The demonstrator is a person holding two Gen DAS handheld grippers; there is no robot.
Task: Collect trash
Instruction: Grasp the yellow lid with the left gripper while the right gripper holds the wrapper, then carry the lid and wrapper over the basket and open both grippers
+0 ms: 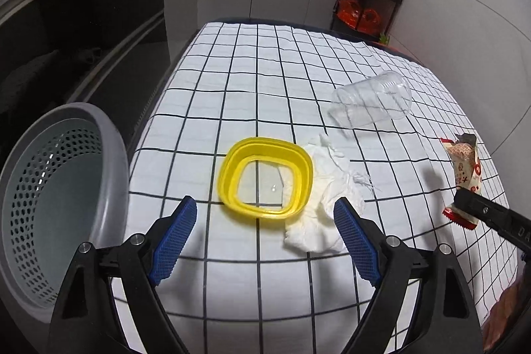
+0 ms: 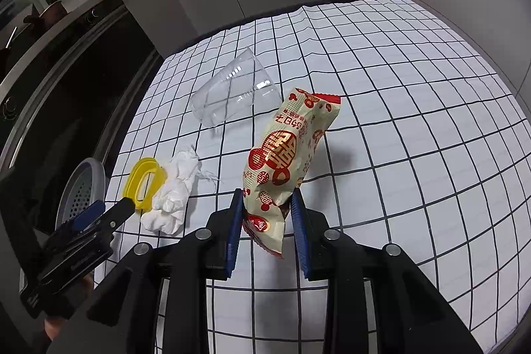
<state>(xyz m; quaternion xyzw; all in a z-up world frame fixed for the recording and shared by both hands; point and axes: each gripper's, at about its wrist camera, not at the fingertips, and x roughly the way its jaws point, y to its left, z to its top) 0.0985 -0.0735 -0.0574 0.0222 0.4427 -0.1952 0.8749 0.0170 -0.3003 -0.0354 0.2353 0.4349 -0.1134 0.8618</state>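
A: Left gripper (image 1: pixel 265 221) spread wide over yellow ring (image 1: pixel 265 176), grey bin (image 1: pixel 109 155) at nine o'clock.
B: Could snag tissue (image 1: pixel 327 188) at three o'clock. Right gripper (image 2: pixel 265 223) pinching snack wrapper (image 2: pixel 292 148) low; might slip.

yellow lid (image 1: pixel 265 176) and tissue (image 1: pixel 327 204) clustered, cup (image 1: pixel 371 103) beyond, cloth (image 1: pixel 265 62) bare behind

The yellow lid (image 1: pixel 265 177) hides part of the crumpled tissue (image 1: pixel 318 204) under it. The gray basket (image 1: pixel 49 204) is cut off at the picture's left edge. In the right wrist view, the snack wrapper (image 2: pixel 288 151) has its bottom end hidden between blue pads.
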